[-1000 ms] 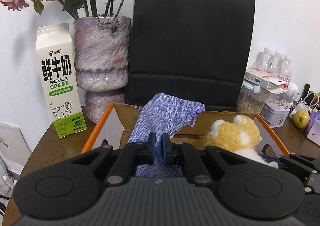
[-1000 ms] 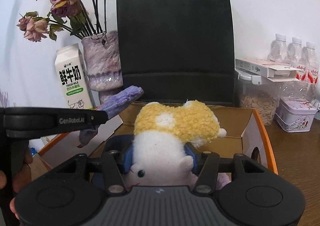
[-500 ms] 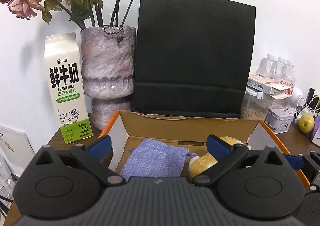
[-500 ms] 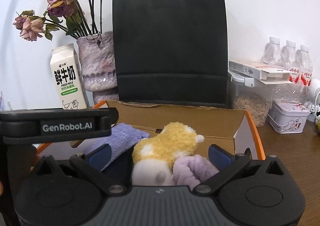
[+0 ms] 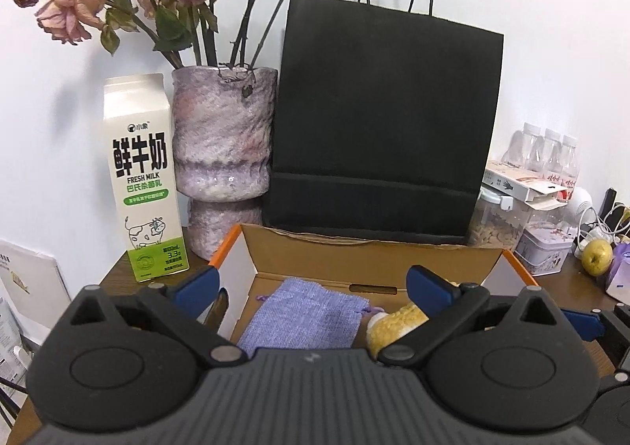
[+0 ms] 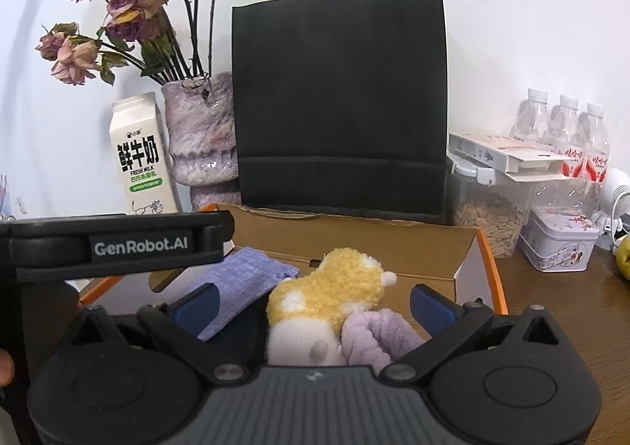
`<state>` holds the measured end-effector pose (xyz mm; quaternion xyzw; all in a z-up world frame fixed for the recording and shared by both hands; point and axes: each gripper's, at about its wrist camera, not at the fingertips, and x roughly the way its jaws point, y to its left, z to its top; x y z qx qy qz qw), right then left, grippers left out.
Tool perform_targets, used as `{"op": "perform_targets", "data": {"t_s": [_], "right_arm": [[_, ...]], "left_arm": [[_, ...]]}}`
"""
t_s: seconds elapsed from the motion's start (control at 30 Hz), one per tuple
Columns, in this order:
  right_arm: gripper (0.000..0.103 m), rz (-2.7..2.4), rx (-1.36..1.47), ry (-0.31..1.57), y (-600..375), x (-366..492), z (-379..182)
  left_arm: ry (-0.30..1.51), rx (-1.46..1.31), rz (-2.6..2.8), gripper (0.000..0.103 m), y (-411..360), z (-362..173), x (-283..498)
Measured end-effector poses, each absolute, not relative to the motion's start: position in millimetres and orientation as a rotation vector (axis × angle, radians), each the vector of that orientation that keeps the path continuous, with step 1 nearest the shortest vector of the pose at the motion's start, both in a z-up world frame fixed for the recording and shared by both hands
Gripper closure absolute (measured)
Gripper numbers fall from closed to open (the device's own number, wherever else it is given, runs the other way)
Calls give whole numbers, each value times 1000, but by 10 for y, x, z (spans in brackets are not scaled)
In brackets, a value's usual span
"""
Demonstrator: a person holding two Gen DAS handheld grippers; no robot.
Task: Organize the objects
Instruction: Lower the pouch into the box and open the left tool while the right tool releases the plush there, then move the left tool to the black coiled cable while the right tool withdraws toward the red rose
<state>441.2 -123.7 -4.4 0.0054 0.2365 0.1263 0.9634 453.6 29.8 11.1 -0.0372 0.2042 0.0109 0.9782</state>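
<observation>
An open cardboard box [image 5: 370, 256] with orange edges sits in front of me. A lilac woven pouch [image 5: 303, 321] lies flat inside it on the left; a yellow and white plush toy [image 6: 330, 295] rests on the right beside a lavender fluffy item [image 6: 378, 338]. My left gripper [image 5: 313, 287] stands open above the pouch, touching nothing. My right gripper [image 6: 315, 305] is open too, its blue pads apart on either side of the plush toy [image 5: 397, 323] without pressing it. The left gripper's black body [image 6: 114, 244] crosses the right wrist view.
Behind the box [image 6: 393, 244] stand a black paper bag [image 5: 386, 130], a purple vase [image 5: 224, 153] of dried roses and a milk carton [image 5: 141, 177]. To the right are a seed jar [image 6: 488, 216], water bottles [image 6: 567, 138], a small tin [image 6: 559, 244] and a green apple [image 5: 596, 256].
Both grippers went from shut to wide open: the left let go of the pouch, the right released the plush toy. Both items now lie in the box, and both grippers have drawn back slightly.
</observation>
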Motion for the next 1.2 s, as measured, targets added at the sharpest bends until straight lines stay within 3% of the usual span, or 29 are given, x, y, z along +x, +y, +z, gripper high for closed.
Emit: {"op": "perform_targets", "data": {"t_s": [1.2], "right_arm": [[0,280,-78,416,-1471,3219,127]], "left_arm": [[381,-100,42,0,276,305,3106]]}}
